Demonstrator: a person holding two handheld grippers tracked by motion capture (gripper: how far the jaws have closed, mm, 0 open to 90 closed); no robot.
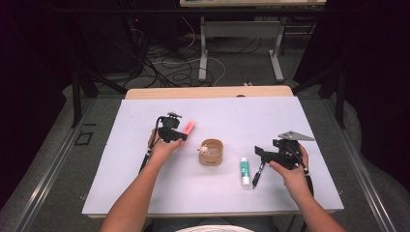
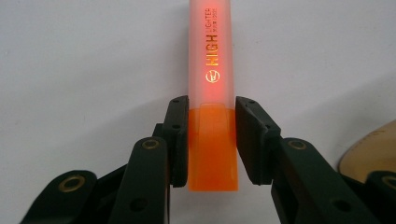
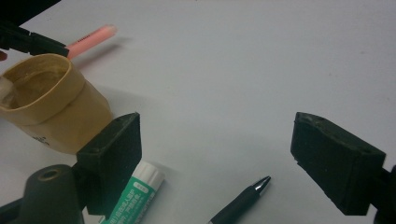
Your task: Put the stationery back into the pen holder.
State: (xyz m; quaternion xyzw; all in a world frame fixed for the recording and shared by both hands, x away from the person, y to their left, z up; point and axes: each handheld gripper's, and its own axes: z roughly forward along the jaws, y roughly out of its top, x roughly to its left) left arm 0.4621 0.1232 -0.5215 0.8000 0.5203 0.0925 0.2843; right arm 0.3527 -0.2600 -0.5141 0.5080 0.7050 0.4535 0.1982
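Note:
An orange highlighter lies flat on the white sheet, and my left gripper is shut on its orange cap end. In the high view that gripper sits left of centre, with the highlighter pointing away to the upper right. My right gripper stands open with only bare sheet between its pads, and in the high view it hovers at the right. Below it lie a green-and-white glue stick and a black pen. A tan pouch stands upright between the two grippers.
The white sheet covers most of the table top. The glue stick and pen lie side by side, right of the pouch. Cables and a desk frame sit on the floor beyond the far edge.

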